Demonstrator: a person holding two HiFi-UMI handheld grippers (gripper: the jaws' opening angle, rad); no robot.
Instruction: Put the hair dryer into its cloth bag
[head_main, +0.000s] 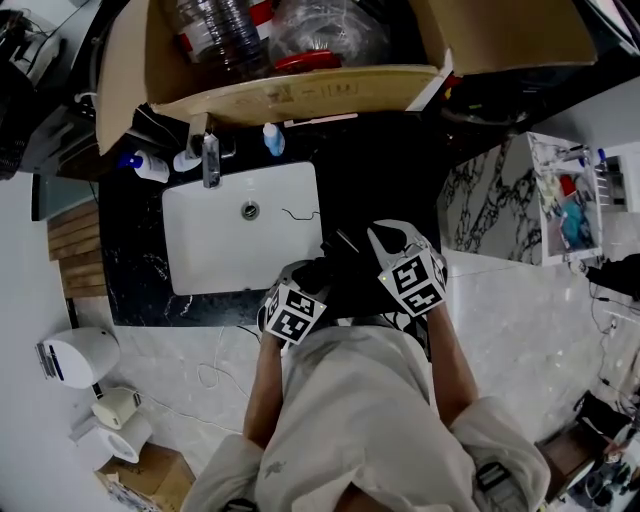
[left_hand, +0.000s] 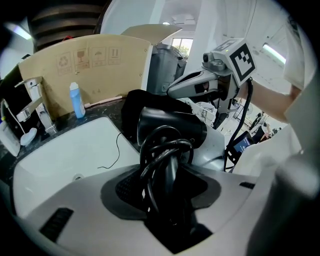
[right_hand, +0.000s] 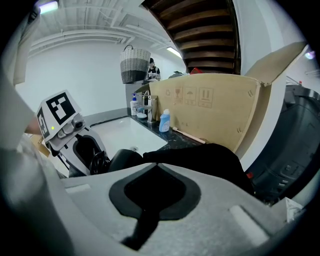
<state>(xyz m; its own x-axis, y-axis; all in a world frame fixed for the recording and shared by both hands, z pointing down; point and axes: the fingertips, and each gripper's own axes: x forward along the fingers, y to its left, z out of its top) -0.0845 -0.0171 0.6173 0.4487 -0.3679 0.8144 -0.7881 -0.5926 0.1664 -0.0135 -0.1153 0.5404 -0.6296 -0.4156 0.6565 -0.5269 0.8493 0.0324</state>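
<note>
The left gripper (left_hand: 167, 190) is clamped on the handle of the black plastic hair dryer (left_hand: 172, 127), whose cord is coiled round that handle. It holds the dryer above the front of the black stone countertop (head_main: 370, 170), just right of the white rectangular sink (head_main: 215, 250). Close beside it, the right gripper (right_hand: 155, 195) has its jaws pinched together on an edge of the black cloth bag (right_hand: 205, 157), which hangs right against the dryer's bare barrel.

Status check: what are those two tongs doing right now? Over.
Left tongs clamped on hair dryer handle. Right tongs gripping black cloth bag. Dryer at bag's edge, not inside. Nothing blocking.
</note>
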